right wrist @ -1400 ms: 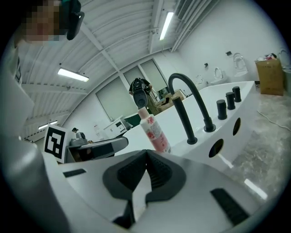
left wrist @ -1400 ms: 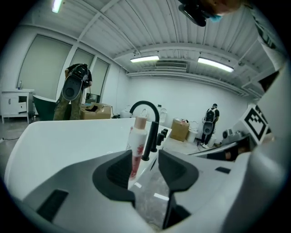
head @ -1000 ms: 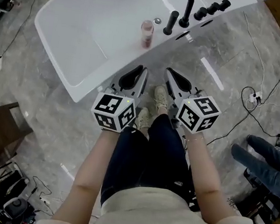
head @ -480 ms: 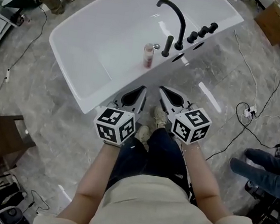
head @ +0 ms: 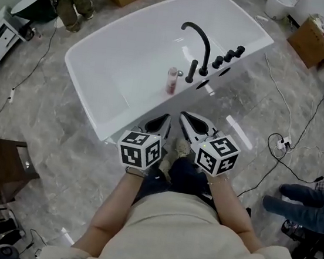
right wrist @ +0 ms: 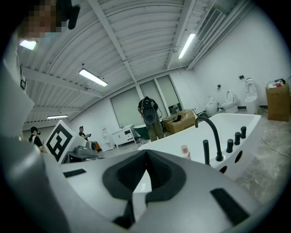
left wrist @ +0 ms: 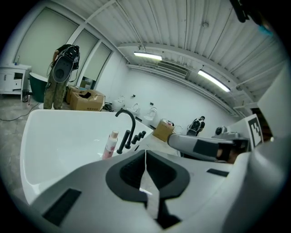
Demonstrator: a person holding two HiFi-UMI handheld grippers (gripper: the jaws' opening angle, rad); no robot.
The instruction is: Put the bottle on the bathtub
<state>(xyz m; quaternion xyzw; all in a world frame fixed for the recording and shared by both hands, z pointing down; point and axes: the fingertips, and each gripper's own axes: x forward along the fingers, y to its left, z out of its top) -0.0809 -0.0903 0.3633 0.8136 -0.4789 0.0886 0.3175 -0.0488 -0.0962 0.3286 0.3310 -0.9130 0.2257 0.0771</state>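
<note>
Grey hand-held grippers (head: 166,117) (head: 183,115), jaws together, both empty.

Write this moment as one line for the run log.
bottle: upright on bathtub rim beside faucet | left gripper: shut, empty | right gripper: shut, empty

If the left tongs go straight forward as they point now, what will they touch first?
Probably the tub's near rim, just ahead of the shut left tongs. The bottle stands left of that line. Height is unclear, so they might pass over the rim.
</note>
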